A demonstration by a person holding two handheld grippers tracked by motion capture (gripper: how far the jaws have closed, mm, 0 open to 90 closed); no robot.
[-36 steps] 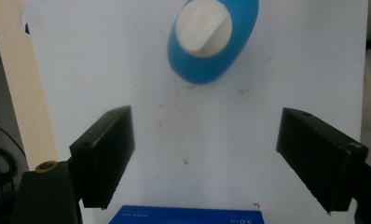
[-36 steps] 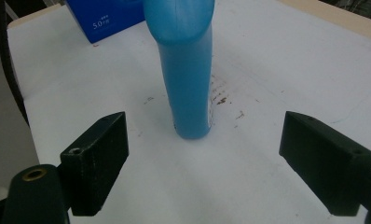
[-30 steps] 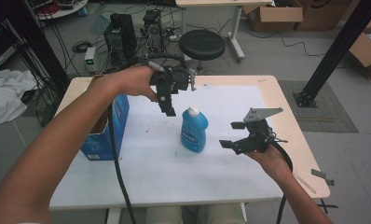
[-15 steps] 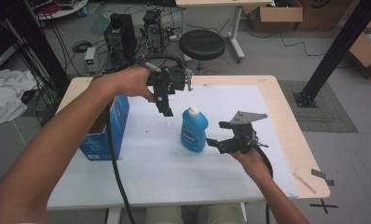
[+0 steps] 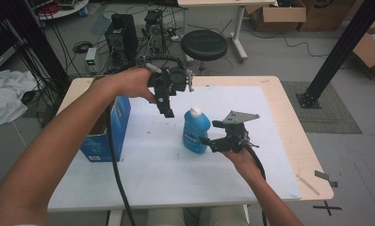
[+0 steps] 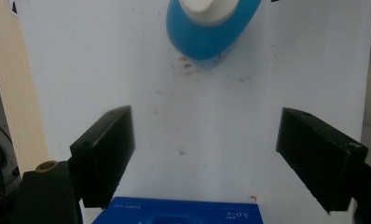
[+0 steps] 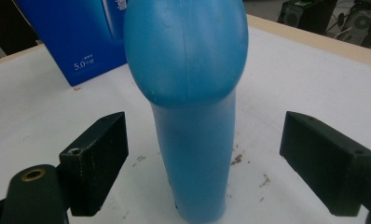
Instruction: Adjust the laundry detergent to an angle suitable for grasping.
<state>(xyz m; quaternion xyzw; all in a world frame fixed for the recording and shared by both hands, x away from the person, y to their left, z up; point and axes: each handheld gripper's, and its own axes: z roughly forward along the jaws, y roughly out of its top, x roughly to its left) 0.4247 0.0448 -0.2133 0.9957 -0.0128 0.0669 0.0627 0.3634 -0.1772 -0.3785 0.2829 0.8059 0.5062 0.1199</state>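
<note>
A blue bottle [image 5: 195, 131] with a white cap stands upright on the white sheet [image 5: 143, 160] in the middle of the table. My right gripper [image 5: 205, 141] is open just to its right, and in the right gripper view the bottle [image 7: 190, 93] stands between the two spread jaws without touching either. My left gripper [image 5: 166, 109] hangs open above the sheet, up and to the left of the bottle, pointing down. Seen from the left gripper view, the bottle's cap [image 6: 204, 9] lies ahead of the open jaws.
A blue cardboard box [image 5: 104, 134] stands open-topped at the table's left edge, under my left forearm; the box [image 7: 83, 35] sits behind the bottle in the right gripper view. A black stool [image 5: 204, 45] and computer towers [image 5: 121, 35] are beyond the table.
My right gripper has moved left along the table and now brackets the bottle with its open jaws. The left gripper has stayed in nearly the same place above the sheet.
</note>
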